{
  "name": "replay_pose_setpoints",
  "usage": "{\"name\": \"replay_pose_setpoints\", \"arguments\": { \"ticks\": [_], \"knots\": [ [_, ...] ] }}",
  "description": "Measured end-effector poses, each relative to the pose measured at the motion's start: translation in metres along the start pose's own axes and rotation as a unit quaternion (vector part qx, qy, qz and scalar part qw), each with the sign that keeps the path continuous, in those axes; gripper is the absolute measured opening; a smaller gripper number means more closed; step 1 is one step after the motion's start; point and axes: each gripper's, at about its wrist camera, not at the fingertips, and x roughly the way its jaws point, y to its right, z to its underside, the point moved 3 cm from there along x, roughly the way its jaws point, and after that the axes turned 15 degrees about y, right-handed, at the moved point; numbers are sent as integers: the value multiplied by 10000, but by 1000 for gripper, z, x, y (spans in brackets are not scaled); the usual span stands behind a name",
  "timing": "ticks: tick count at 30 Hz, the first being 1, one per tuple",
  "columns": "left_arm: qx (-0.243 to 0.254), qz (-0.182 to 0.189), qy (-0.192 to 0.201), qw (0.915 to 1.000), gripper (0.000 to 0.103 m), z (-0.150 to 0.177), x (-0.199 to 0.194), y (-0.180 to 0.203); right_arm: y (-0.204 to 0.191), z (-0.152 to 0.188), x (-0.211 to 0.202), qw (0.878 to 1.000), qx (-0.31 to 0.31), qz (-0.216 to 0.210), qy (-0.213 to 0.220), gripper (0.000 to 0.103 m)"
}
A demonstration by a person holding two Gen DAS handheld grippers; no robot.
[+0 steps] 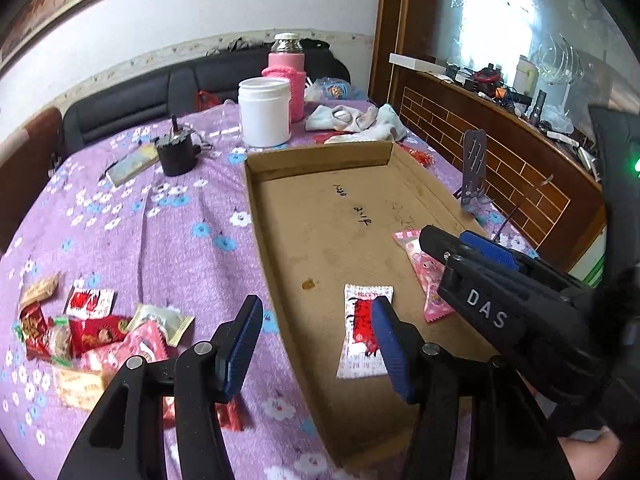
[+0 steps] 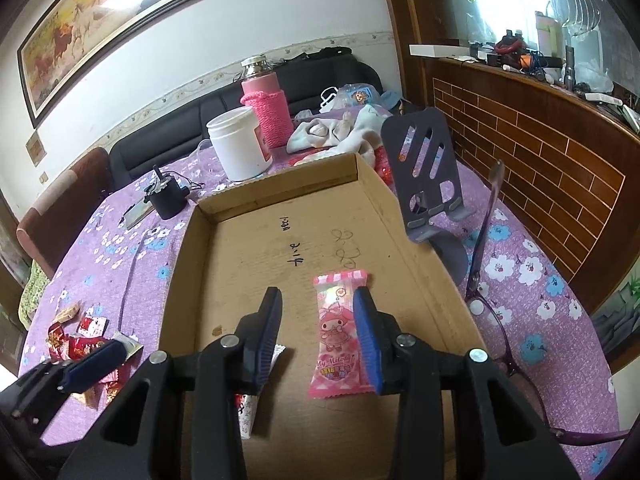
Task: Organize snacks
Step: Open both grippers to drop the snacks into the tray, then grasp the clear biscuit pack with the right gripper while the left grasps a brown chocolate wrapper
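Note:
A shallow cardboard box lies on the purple flowered cloth. A white-and-red snack packet and a pink cartoon snack packet lie flat on its floor. My right gripper hangs over the pink packet. The packet lies between its fingers, close to the right pad and clear of the left one, so the gripper is open. My left gripper is open and holds nothing, above the box's left wall. A pile of wrapped snacks sits on the cloth left of the box.
Behind the box stand a white jar, a pink knit-sleeved flask and a black cup. Crumpled cloths lie at the back. A grey phone stand and purple glasses sit right of the box, by a wooden ledge.

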Motion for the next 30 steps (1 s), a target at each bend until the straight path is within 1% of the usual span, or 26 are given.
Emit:
{"name": "replay_pose_setpoints", "arguments": {
  "ticks": [2,5,8,13,15,18,20,23,24,25,27,30],
  "knots": [
    [-42,-16,11,10000,59,-1,-10,-6,-1,0,-1,10000,15,-36,19,39],
    [-121,-103,130,9998,59,-4,-28,-20,-4,-1,-4,10000,-19,-70,59,39],
    [-226,-248,178,9993,59,-4,-40,-39,-7,-2,-9,9998,-39,-114,164,41],
    [-391,-429,121,9982,59,10,-53,-72,-14,1,-8,9996,-192,-102,184,41],
    [-440,-565,93,9974,59,19,-58,-86,-17,2,-8,9994,-255,-132,192,42],
    [-549,-712,94,9959,59,26,-65,-107,-29,1,-12,9981,-401,-379,286,42],
    [-653,-825,120,9944,60,31,-72,-125,-39,1,-19,9959,-491,-634,408,42],
    [-882,-1068,159,9902,60,31,-80,-157,-56,0,-30,9903,-602,-1113,570,49],
    [-944,-1186,158,9883,60,31,-83,-169,-61,1,-33,9881,-654,-1263,584,50],
    [-983,-1297,140,9866,60,30,-84,-180,-70,3,-37,9849,-763,-1451,562,50],
    [-1056,-1529,83,9825,60,29,-87,-201,-83,5,-42,9815,-868,-1634,492,50],
    [-1213,-1866,-47,9749,60,28,-92,-238,-107,8,-53,9754,-847,-2019,239,51]
  ]
}}
